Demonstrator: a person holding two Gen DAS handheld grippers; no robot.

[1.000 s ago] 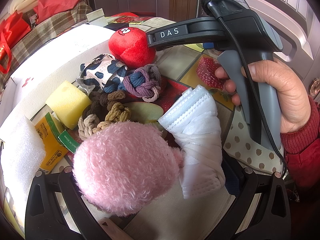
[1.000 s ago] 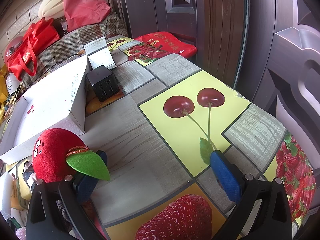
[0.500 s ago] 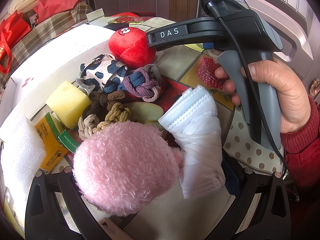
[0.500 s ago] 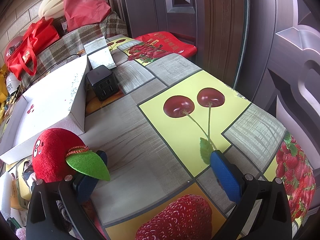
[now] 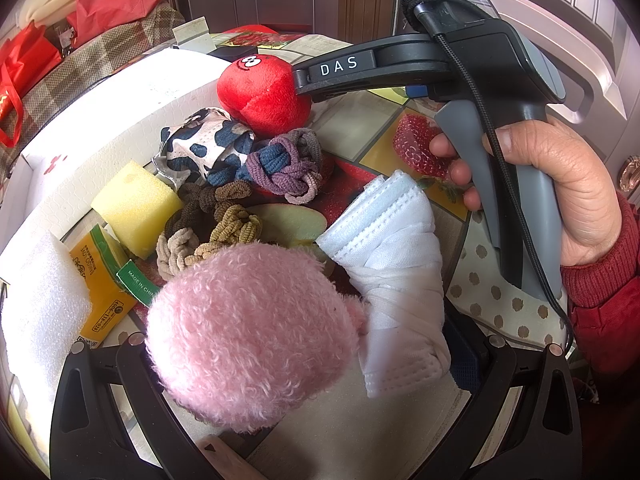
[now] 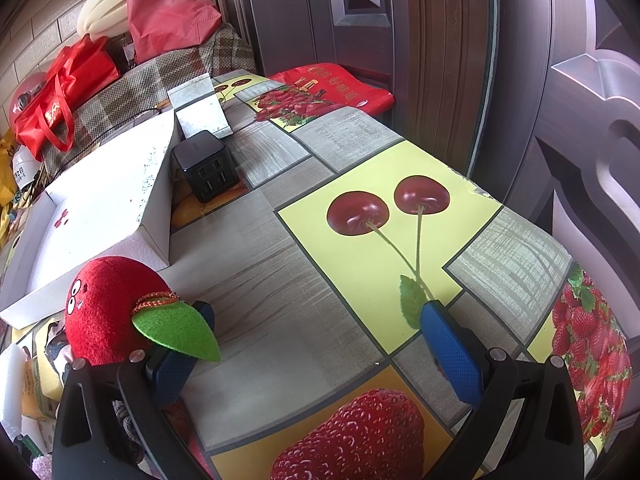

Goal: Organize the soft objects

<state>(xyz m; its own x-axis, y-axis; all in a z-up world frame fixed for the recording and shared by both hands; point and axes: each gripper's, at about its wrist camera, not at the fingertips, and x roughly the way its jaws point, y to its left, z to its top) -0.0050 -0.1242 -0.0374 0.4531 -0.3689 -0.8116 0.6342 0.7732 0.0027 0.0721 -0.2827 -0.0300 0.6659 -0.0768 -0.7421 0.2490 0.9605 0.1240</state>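
In the left wrist view, a fluffy pink ball (image 5: 248,332) and a rolled white face mask (image 5: 400,272) fill the space between the wide-apart fingers of my left gripper (image 5: 304,344), which is open. Beyond them lie knotted hair ties (image 5: 224,232), a blue and purple tie bundle (image 5: 280,160), a spotted cloth (image 5: 200,144), a yellow sponge (image 5: 136,208) and a red plush apple (image 5: 260,92). My right gripper (image 6: 316,344) is open over the fruit-print table, with the red plush apple (image 6: 100,308) against its left finger (image 6: 176,364).
A white foam box (image 6: 108,200) stands left of the pile. A black charger cube (image 6: 206,166) and a metal stand (image 6: 200,108) sit behind it. A hand (image 5: 560,184) holds the right gripper's handle. Bags (image 6: 60,100) and a door (image 6: 360,20) lie beyond the table.
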